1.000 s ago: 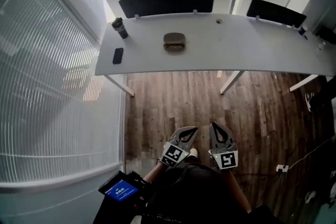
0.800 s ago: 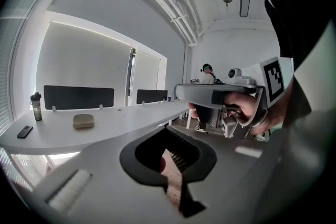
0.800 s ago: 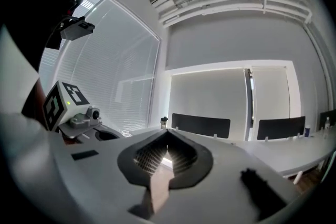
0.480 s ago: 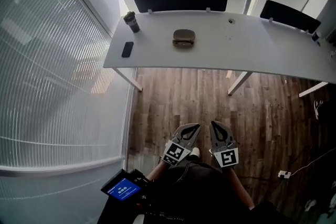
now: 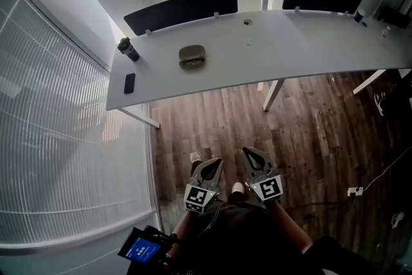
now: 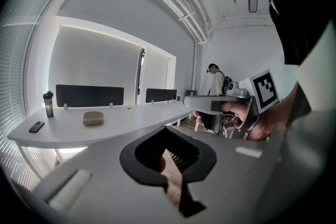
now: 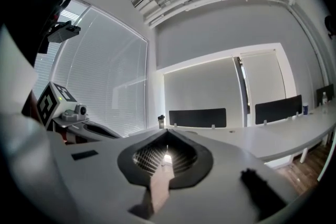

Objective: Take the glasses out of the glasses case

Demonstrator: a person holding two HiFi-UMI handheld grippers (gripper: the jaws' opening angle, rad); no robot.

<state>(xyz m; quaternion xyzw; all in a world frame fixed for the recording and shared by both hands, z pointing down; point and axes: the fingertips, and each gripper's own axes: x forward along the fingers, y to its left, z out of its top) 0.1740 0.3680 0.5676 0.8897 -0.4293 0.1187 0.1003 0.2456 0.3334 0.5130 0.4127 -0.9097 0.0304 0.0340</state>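
Standing well back from the surface (image 5: 290, 42), we hold left gripper (image 5: 214, 163) and right gripper (image 5: 248, 152) closed, both empty; the glasses case (image 5: 192, 56) lies on it, apparently shut, so reaching it comes first

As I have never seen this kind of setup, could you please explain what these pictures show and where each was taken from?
There is no robot: a person holds a hand-held gripper in each hand. The downward picture comes from a camera on the person's head and shows the left hand-held gripper and the right hand-held gripper low over a wooden floor. The other two come from cameras riding on each, looking along its jaws. Both are shut and hold nothing. On the white desk ahead are a tan glasses case, a dark bottle and a flat black device.
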